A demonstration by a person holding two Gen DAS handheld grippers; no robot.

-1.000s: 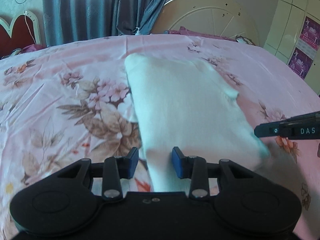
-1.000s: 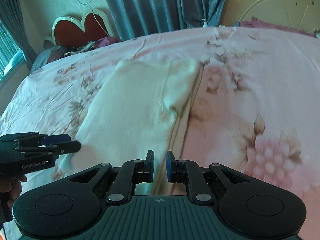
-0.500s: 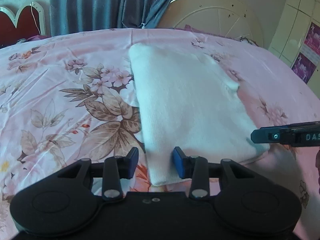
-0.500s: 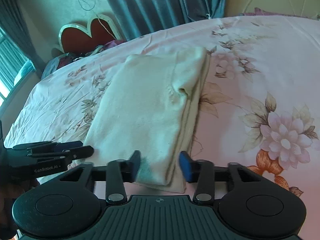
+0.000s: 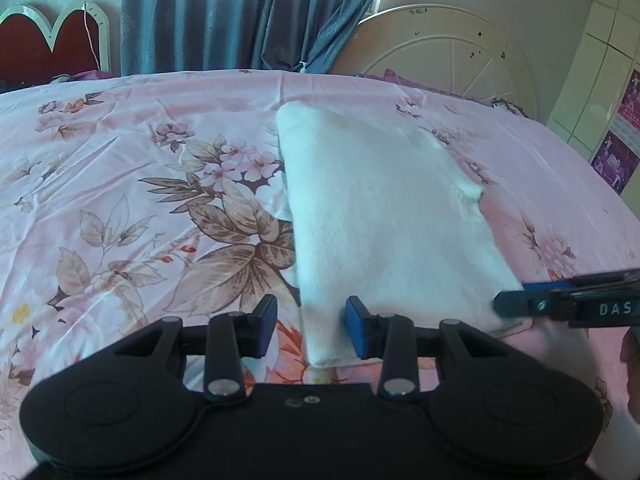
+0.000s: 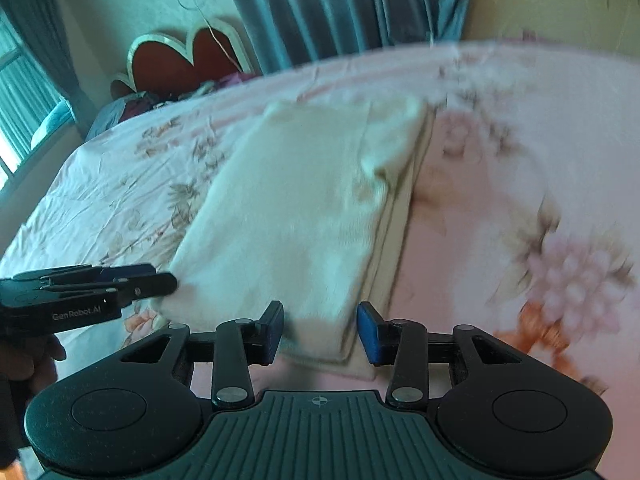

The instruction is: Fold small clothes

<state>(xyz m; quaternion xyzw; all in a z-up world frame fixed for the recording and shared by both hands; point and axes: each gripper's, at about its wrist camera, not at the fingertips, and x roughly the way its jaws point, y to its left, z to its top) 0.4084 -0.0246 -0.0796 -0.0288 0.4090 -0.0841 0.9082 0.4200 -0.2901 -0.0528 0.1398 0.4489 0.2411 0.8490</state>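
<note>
A white folded garment [image 5: 384,220] lies flat on the pink floral bed sheet [image 5: 120,200]. It also shows in the right wrist view [image 6: 296,208], with a folded sleeve along its right edge. My left gripper [image 5: 311,326] is open and empty, its jaws astride the garment's near left corner. My right gripper [image 6: 325,330] is open and empty, its jaws astride the near right corner. Each gripper shows in the other's view: the right gripper [image 5: 560,304] at the garment's right corner, the left gripper [image 6: 100,284] at its left corner.
A red heart-shaped headboard [image 5: 52,44] and blue curtains [image 5: 240,12] stand behind the bed. A round white tabletop [image 5: 448,52] leans against the wall at the back right. Tiled wall with posters [image 5: 616,132] is on the right.
My right gripper has opened, letting go of the garment's edge, and the garment now lies flat. My left gripper stayed open. Both have drawn back a little toward the near edge.
</note>
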